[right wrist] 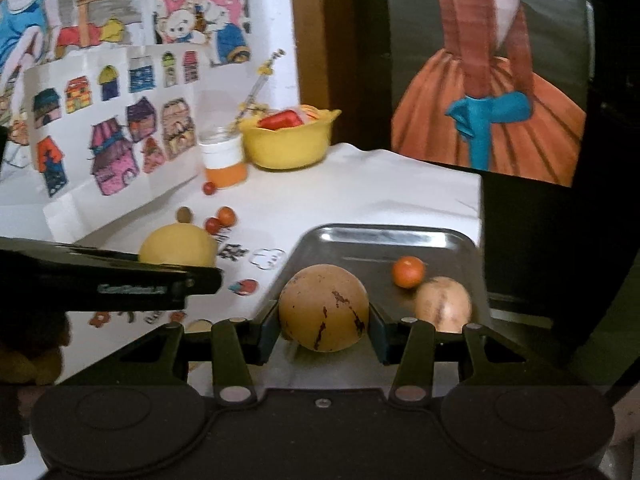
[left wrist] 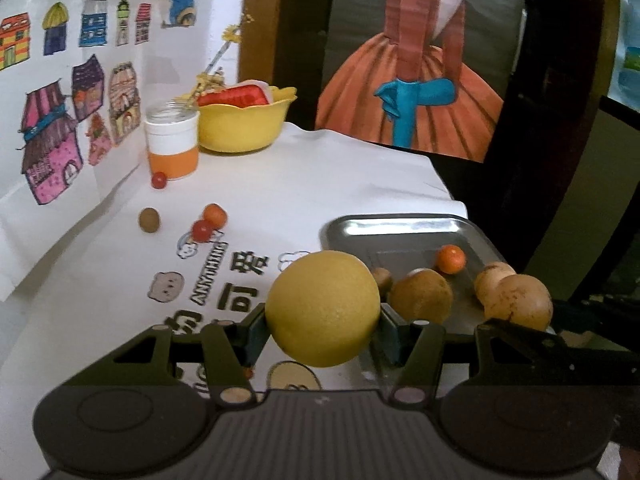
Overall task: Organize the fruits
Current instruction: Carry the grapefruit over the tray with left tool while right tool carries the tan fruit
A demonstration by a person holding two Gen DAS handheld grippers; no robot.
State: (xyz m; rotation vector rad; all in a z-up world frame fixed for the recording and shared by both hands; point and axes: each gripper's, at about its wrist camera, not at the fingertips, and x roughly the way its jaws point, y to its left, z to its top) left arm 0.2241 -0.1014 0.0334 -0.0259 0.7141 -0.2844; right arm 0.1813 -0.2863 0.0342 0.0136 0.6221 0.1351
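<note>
Your left gripper (left wrist: 323, 330) is clenched on a yellow fruit (left wrist: 322, 307), held over the cloth at the metal tray's (left wrist: 400, 226) 9 o'clock edge. Your right gripper (right wrist: 324, 330) grasps a speckled tan fruit (right wrist: 323, 307) above the tray's near end. Beyond it, at 1 o'clock, a small orange fruit (right wrist: 408, 271) and a paler fruit (right wrist: 443, 304), possibly a pear, lie in the tray.

Tray (right wrist: 384, 236) right of loose fruits (right wrist: 219, 220)
</note>
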